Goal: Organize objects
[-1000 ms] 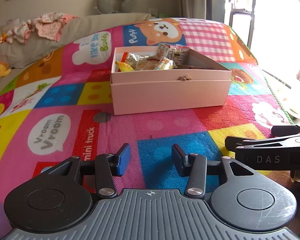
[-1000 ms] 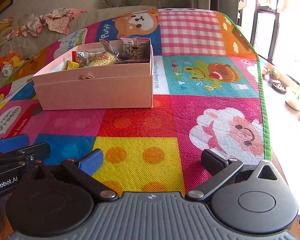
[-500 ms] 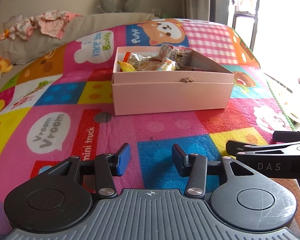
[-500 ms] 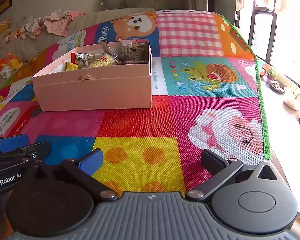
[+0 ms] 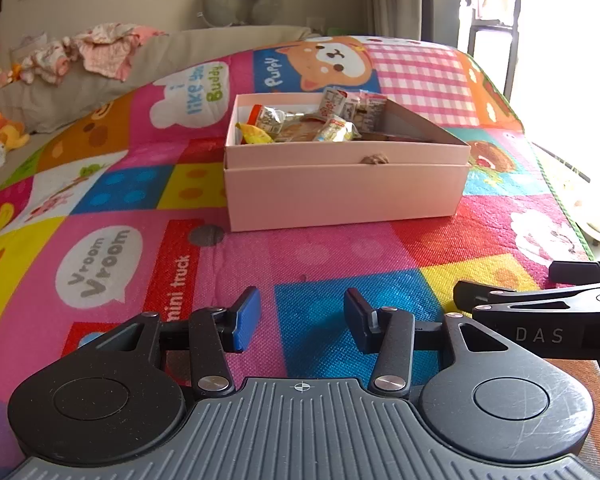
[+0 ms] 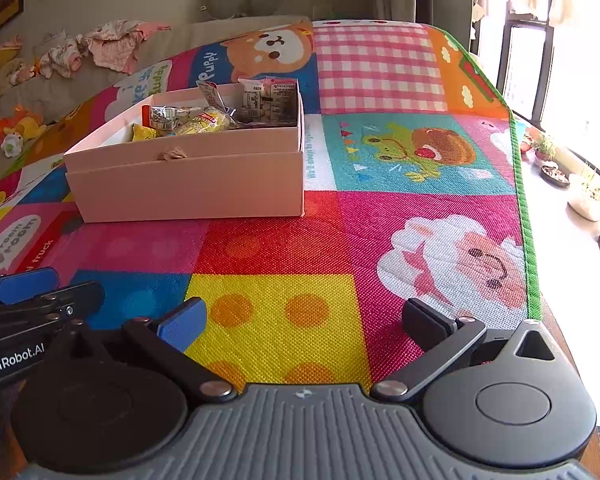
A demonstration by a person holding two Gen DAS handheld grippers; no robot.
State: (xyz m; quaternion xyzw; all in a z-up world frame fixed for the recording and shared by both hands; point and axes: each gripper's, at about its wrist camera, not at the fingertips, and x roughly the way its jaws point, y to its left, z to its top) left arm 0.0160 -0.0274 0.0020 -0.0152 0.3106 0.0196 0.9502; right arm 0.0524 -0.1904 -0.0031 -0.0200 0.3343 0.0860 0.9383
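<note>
Pink box (image 5: 344, 196) is seen at centre frame in the left wrist view and at left of centre in the right wrist view (image 6: 192, 188), resting on the colourful play mat (image 5: 340, 256). Against the frames from a second ago, almost no change is noted: box position and contents are unchanged, only a slight shift of framing is seen in both views. Left tool (image 5: 302, 322) is kept spread as before, nothing between its blue pads, mat visible through the gap. Right tool (image 6: 304, 322) is likewise kept spread wide and empty, low over the yellow dotted square.

Box details: rectangular, pale pink, a shallower tray nested into a deeper outer shell so a horizontal seam is shown along the near wall. A small brownish knot or tab (image 5: 374, 159) is seen at the middle of the near rim. Snack packets (image 5: 300, 122) are piled inside, mostly toward the back; a yellow one (image 5: 254, 134) lies at the left. The near part of the interior is hidden by the wall.

Each tool's side is caught at the edge of the other's view. Crumpled clothes (image 5: 80, 56) are seen at upper left, well apart from the box.
</note>
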